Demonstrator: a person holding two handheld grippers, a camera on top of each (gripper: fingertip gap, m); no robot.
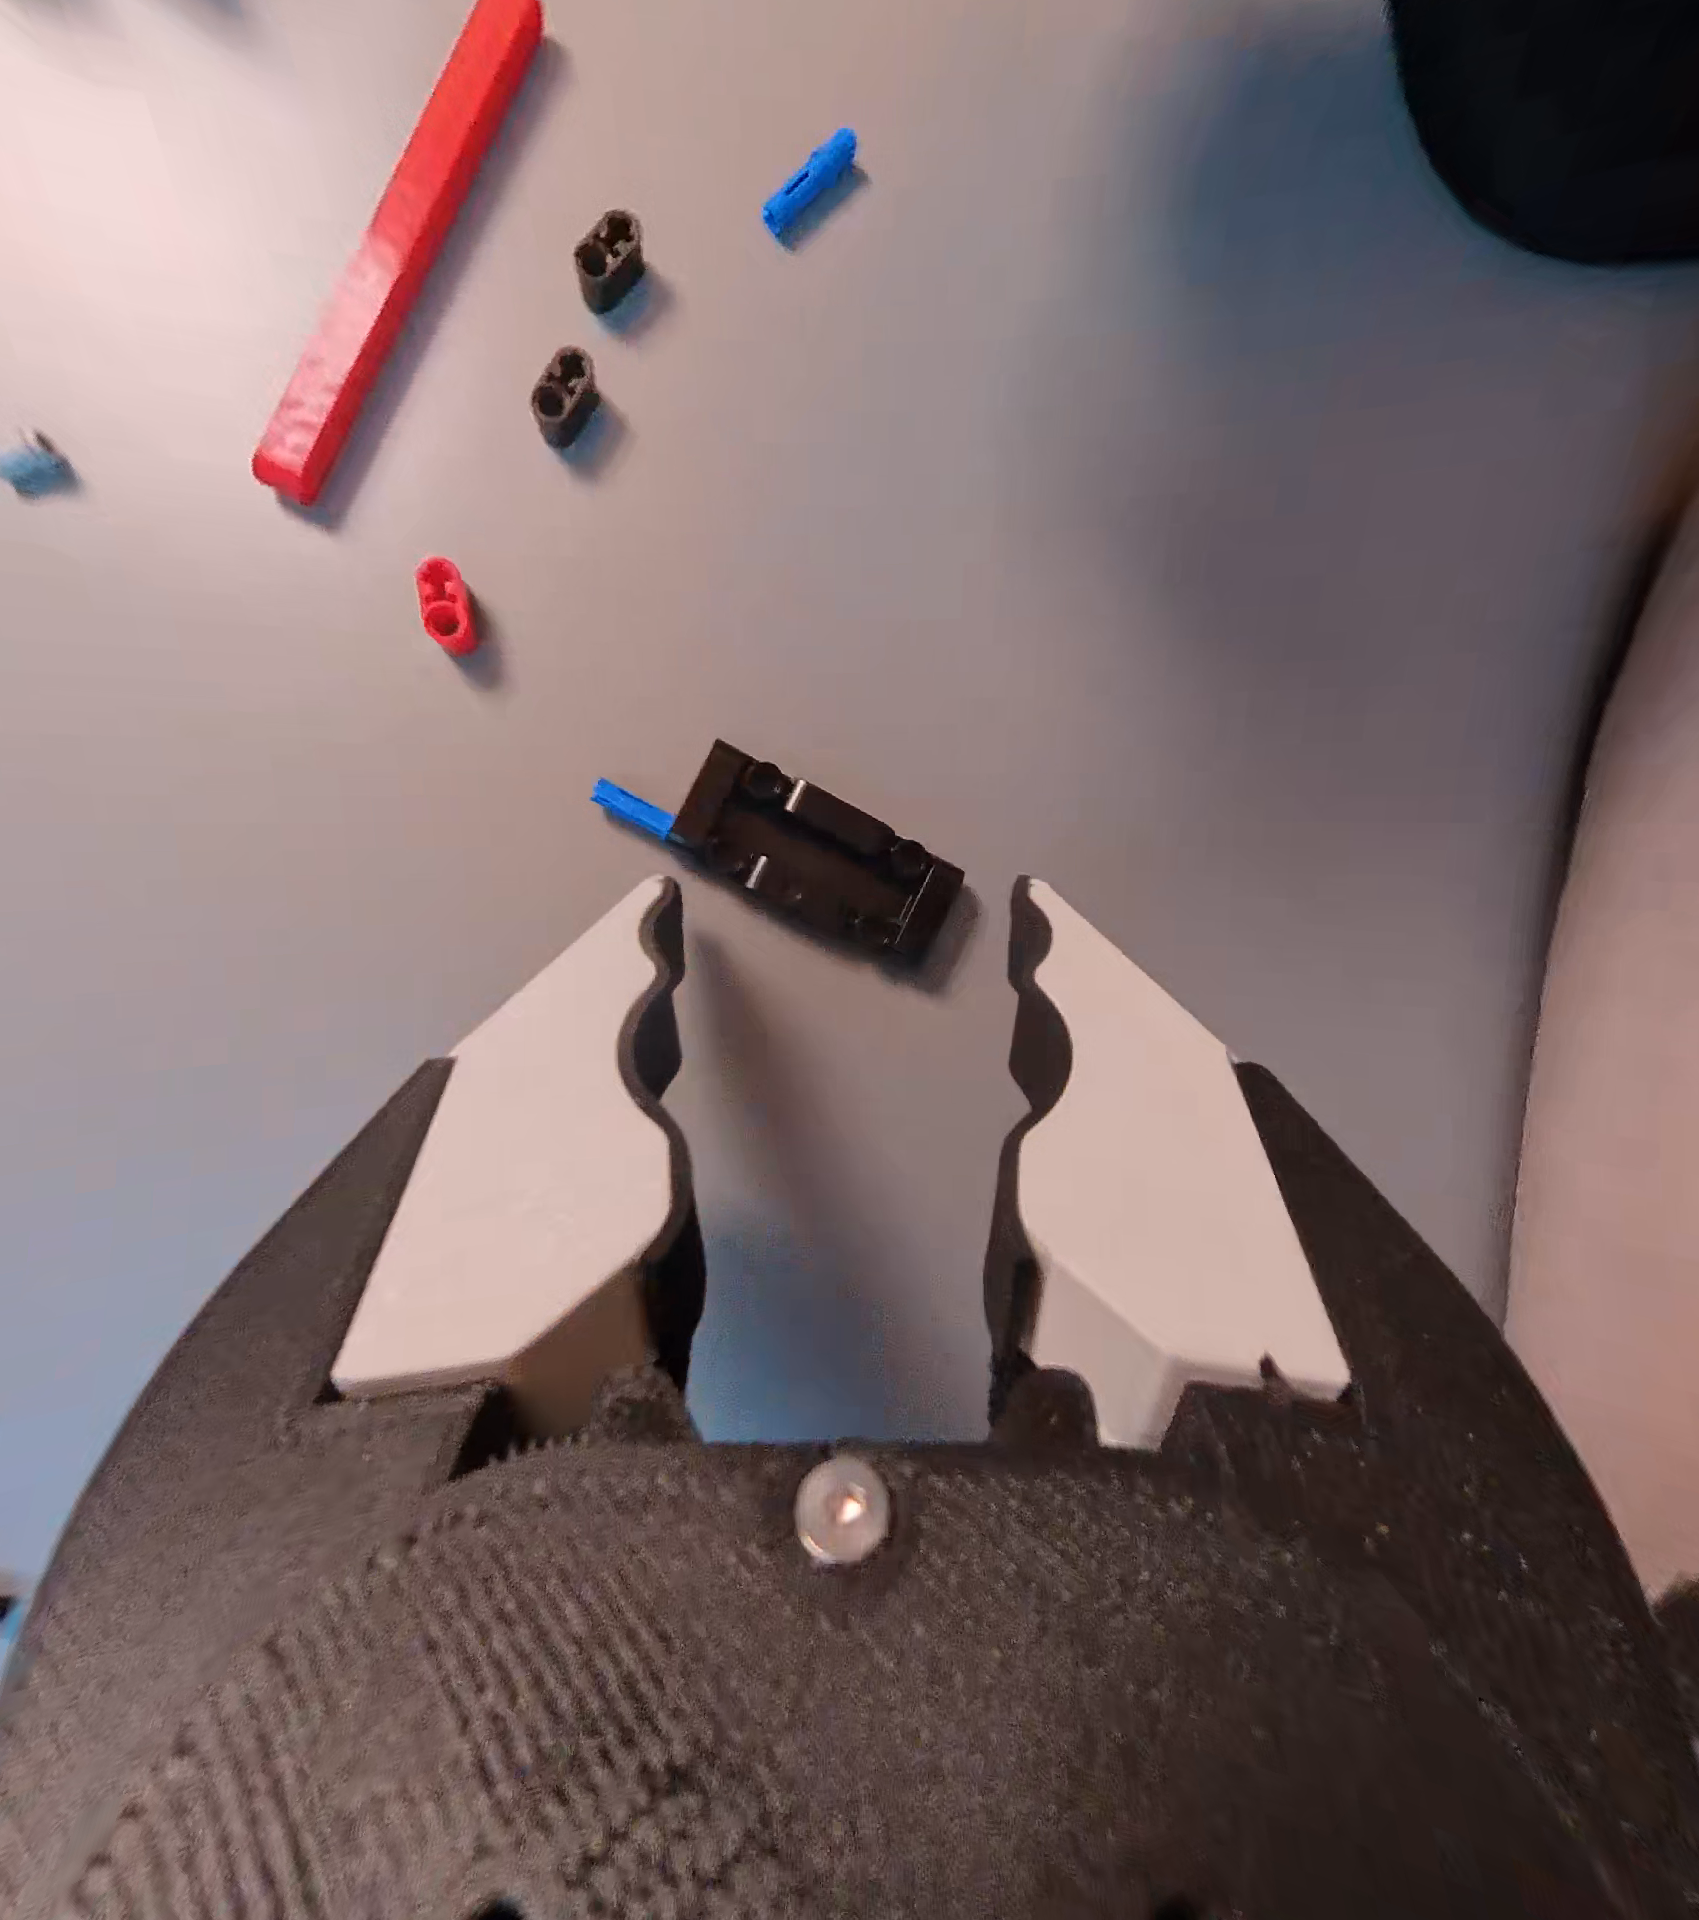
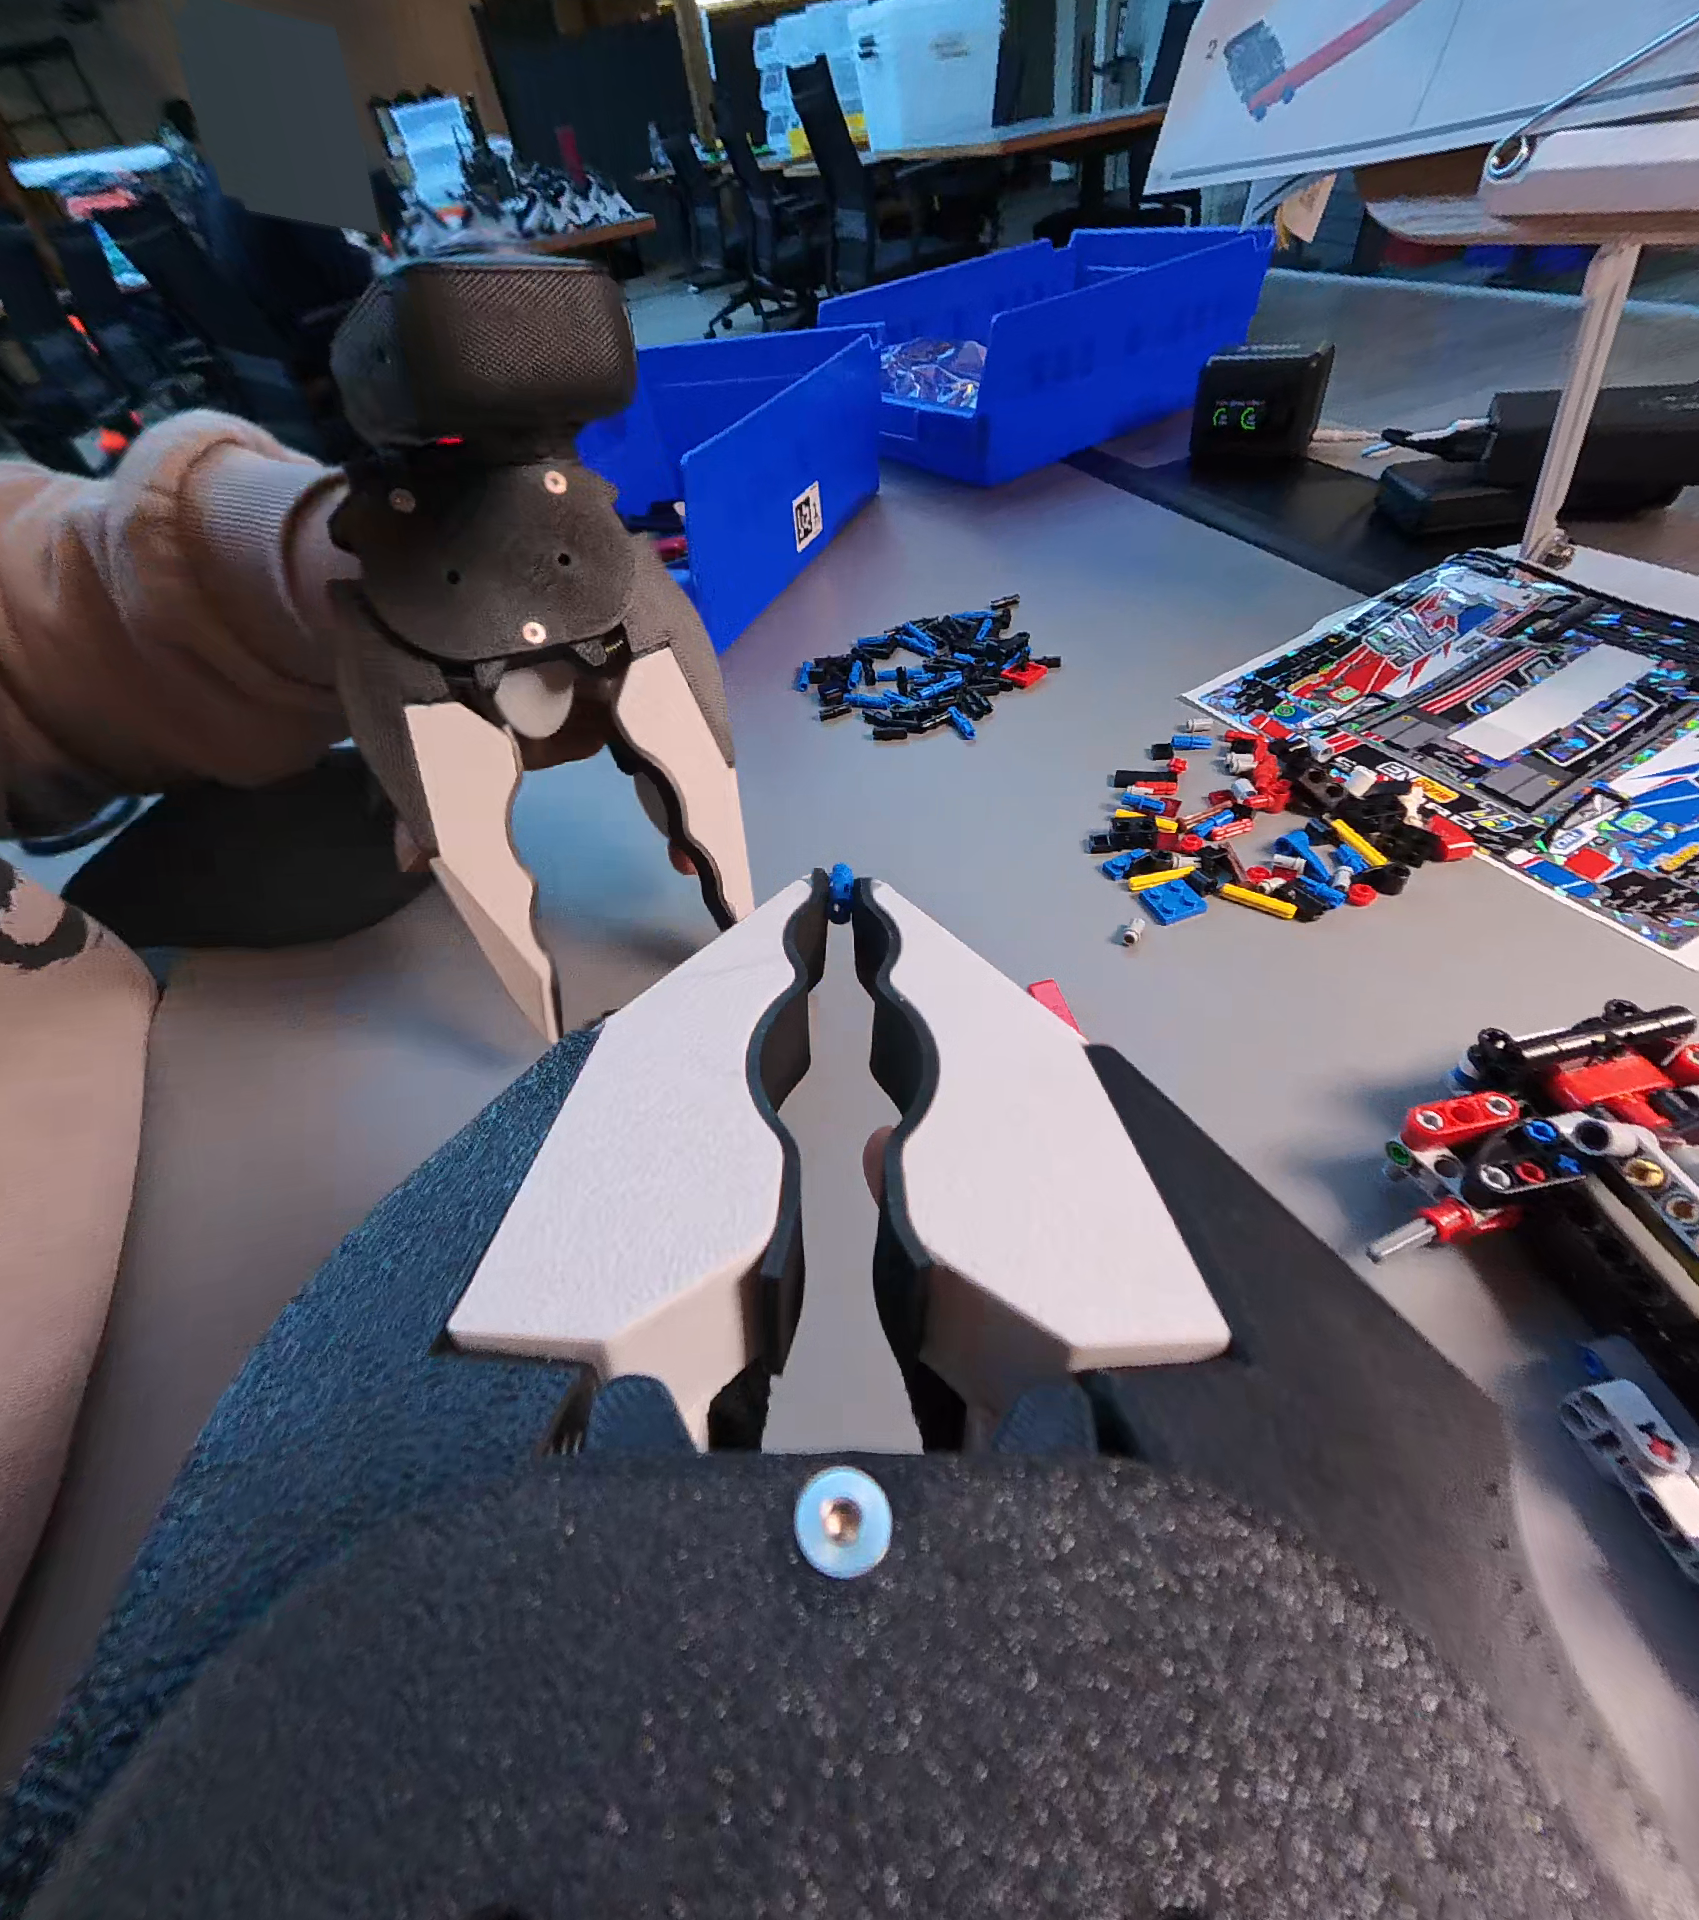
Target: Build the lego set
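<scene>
Left gripper [image 1: 845, 894] hovering over the grey table [image 1: 1188, 623], fingers spread wide and gripping nothing, tips pointing down at a small black assembly [image 1: 819, 847] lying flat just beyond them. Sprouting from that assembly's left end, a blue pin [image 1: 632, 807]. Farther off in the left wrist view: a long red beam [image 1: 398, 255] lying diagonally, two black connectors [image 1: 608, 260] [image 1: 566, 395] beside it, a small red connector [image 1: 445, 605] below, and a loose blue pin piece [image 1: 811, 187] off to the right. Showing also in the right wrist view, the same left gripper [image 2: 637, 966] hanging tips-down with fingers apart, held by a person's sleeve [image 2: 97, 613]. Right gripper [image 2: 840, 899] raised above the table, fingers drawn narrow and pinching a tiny blue pin [image 2: 841, 894] right at the tips. Lying past it on the table, a heap of black and blue pins [image 2: 928, 665], and to the right of that a mixed pile of coloured pieces [image 2: 1260, 831] touching the edge of a shiny sticker sheet [image 2: 1531, 748]. Resting at the right edge, near the gripper, a partly built model [image 2: 1634, 1174] of red, black and grey beams. Standing behind, blue bins [image 2: 1032, 343], with an instruction sheet [image 2: 1396, 73] propped on a stand at upper right.
</scene>
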